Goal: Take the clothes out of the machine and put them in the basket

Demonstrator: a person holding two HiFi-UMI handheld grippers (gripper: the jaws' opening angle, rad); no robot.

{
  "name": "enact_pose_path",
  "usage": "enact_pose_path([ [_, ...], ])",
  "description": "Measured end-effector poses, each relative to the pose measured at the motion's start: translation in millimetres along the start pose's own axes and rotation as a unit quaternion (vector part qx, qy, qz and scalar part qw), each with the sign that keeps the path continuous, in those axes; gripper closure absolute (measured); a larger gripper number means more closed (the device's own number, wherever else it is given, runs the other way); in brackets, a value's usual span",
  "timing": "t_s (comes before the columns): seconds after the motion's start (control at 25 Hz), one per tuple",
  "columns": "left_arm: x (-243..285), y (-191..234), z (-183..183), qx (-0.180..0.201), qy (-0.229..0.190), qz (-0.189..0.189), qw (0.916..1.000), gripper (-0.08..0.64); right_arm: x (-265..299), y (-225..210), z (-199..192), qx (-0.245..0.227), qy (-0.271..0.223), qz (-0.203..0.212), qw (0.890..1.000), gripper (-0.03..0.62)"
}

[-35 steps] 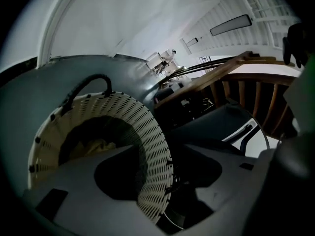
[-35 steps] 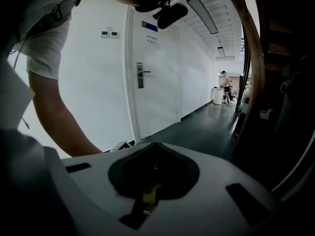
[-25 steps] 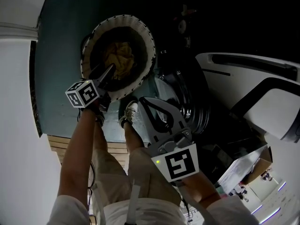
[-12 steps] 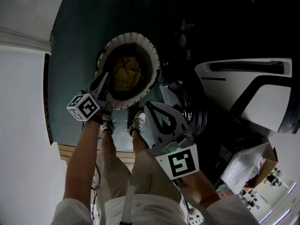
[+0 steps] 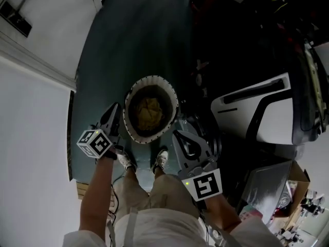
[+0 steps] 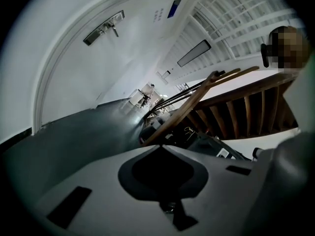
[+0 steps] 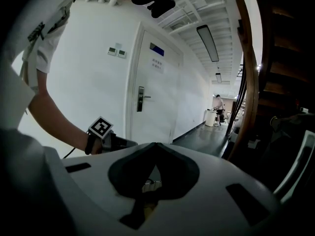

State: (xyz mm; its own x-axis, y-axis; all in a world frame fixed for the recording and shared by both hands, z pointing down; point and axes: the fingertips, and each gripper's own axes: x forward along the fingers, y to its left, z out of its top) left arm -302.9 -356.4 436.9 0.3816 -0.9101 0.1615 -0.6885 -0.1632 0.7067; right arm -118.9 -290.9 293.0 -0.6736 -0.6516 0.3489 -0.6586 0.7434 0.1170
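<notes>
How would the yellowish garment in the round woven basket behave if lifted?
The crumpled yellowish garment looks soft, so it would probably drape limply and feel light. The round white-rimmed basket might shift if the cloth snags.

Clothes (image 5: 149, 112) in basket (image 5: 152, 77); machine (image 5: 275, 120) right of basket; shoes (image 5: 161, 159) just before basket.

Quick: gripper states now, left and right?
Left gripper: closed, has just shut, nothing in it.
Right gripper: closed, nothing in it.

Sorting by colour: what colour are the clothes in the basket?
The clothes are yellow, clearest in head view.
</notes>
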Motion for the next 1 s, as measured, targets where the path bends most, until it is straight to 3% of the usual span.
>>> enact_pose_path([
  [0.2, -29, -46, 50, 0.003, -0.042, -0.027, 0.9987, 0.545, -25, -8, 34, -0.02, -0.011, -0.02, 1.0, 0.58],
  [0.48, -61, -110, 103, 0.035, -0.069, -0.039, 0.9963, 0.545, -51, -21, 73, -0.038, -0.038, -0.037, 0.998, 0.58],
  [0.72, -85, -155, 153, 0.07, -0.115, -0.071, 0.9883, 0.545, -58, -27, 106, -0.033, -0.078, -0.056, 0.995, 0.58],
  [1.0, -131, -198, 202, 0.078, -0.186, -0.082, 0.9759, 0.545, -92, -67, 108, -0.024, -0.073, -0.106, 0.991, 0.58],
])
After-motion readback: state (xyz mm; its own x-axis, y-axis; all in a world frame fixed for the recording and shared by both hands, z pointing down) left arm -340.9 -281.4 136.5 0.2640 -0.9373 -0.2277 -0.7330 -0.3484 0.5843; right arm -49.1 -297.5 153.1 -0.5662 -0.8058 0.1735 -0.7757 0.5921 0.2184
